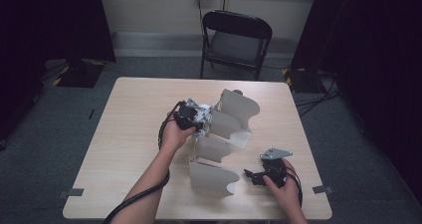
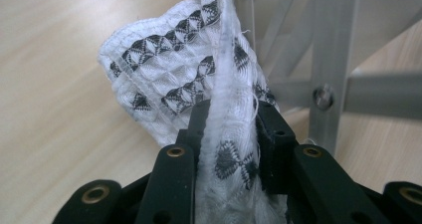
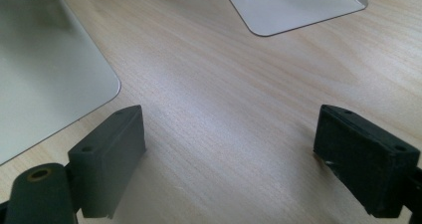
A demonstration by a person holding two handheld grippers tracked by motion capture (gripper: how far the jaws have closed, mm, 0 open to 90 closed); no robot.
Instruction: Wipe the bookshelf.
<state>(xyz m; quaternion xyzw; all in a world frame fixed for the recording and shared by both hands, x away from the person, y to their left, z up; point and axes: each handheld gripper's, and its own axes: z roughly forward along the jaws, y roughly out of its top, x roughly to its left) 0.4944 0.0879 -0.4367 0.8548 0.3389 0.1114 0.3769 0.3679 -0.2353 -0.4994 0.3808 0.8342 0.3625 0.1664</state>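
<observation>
- Black jaws of the left gripper point(image 2: 226, 134) pinch a white cloth point(image 2: 174, 69) with a dark diamond pattern, bunched between the pads.
- From above, that gripper point(image 1: 191, 118) holds the cloth point(image 1: 203, 112) at the top of the grey rack point(image 1: 226, 129), beside 1 of its curved dividers.
- At the table's point(image 1: 134, 129) near edge, the right gripper point(image 1: 255, 176) rests low, its jaws spread wide with nothing between them.
- Loose threads could catch on the rack's metal strut point(image 2: 328, 59) and drag it.
- If the pinch lets go too soon, the bunched cloth may slump outside the slot.
</observation>
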